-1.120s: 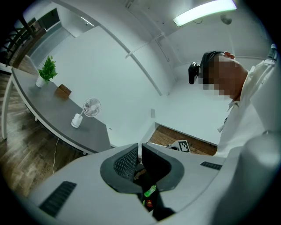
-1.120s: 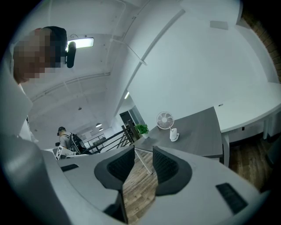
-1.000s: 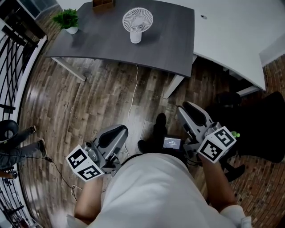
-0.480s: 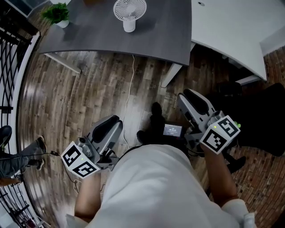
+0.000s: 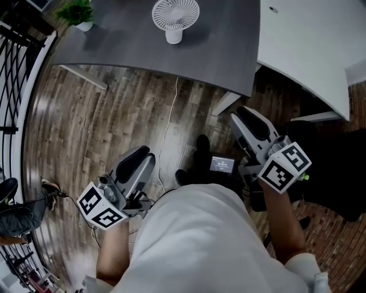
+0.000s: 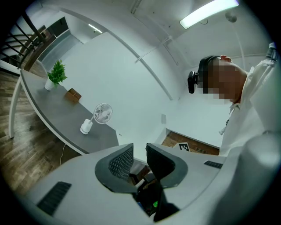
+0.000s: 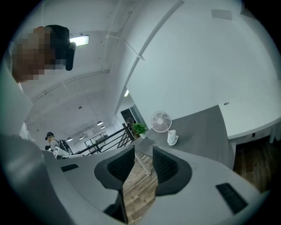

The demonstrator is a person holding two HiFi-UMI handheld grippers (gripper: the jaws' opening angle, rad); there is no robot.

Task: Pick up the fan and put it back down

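**Head view: L tongs (image 5: 139, 154) and R tongs (image 5: 245, 116) empty, fan (image 5: 175, 20) on surface (image 5: 217, 51)**

L tongs slightly spread, jaws just been opening, nothing btwn them. R tongs parted, also empty. Both sit low near person's waist, above wood floor (image 5: 103, 126). White fan stands upright on dark grey surface, well apart from both tongs; its cord (image 5: 175, 97) hangs to floor. Potted plant (image 5: 77, 12) at surface's left end.

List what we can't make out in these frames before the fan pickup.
- Fan cord end: head view, hidden under the person's torso.
- Small screen text: head view, too small to read.
- Potted plant: head view, top cut off by the frame edge.
- Brown box on desk: left gripper view, too small to identify.
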